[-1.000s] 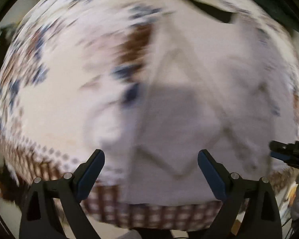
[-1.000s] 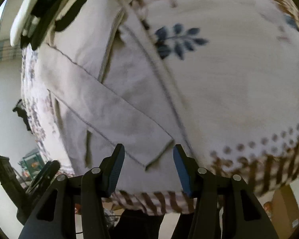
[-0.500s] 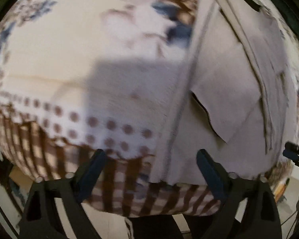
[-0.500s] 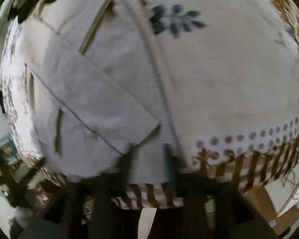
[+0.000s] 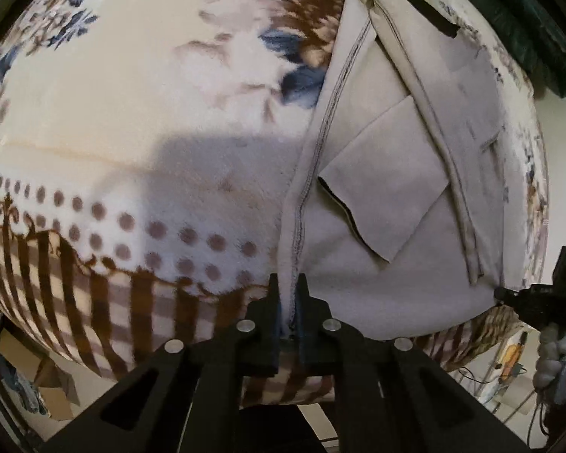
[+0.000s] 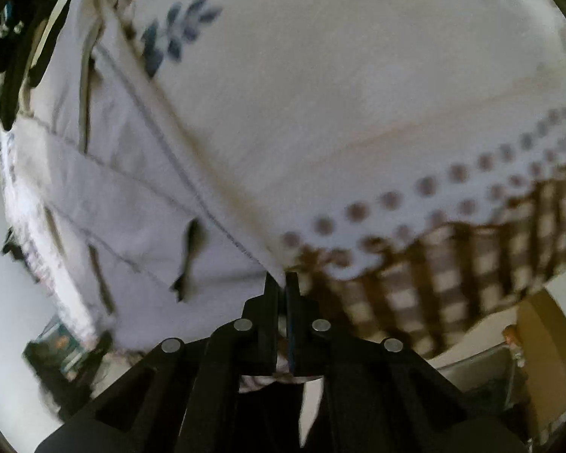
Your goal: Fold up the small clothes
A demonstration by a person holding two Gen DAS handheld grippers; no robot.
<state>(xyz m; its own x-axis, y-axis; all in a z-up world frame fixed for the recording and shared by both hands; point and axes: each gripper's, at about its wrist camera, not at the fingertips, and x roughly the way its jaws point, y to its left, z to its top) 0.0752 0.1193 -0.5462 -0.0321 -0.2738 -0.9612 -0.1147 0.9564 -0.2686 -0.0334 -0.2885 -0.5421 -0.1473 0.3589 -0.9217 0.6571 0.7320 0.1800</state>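
I have both tools clamped on the same grey garment (image 5: 388,188), which lies on the flowered blanket (image 5: 132,120) and fills the right half of the left wrist view and the left half of the right wrist view. The left gripper (image 5: 287,294), at bottom centre of its frame, has its fingers closed to a slit on the stitched edge at one near corner. The right gripper (image 6: 280,290), also bottom centre, is closed the same way on the other near corner.

My worry is the hold: each pinch catches only a thin bit of hem, so a quick lift could pull it free. The loose flap (image 5: 381,185) lying across the middle could slide or bunch as I carry the edge over, spoiling the fold. The plush blanket may drag up with the cloth too.

Count: one garment, one blanket, two grippers. The right wrist view is blurred, so finer detail there escapes me.
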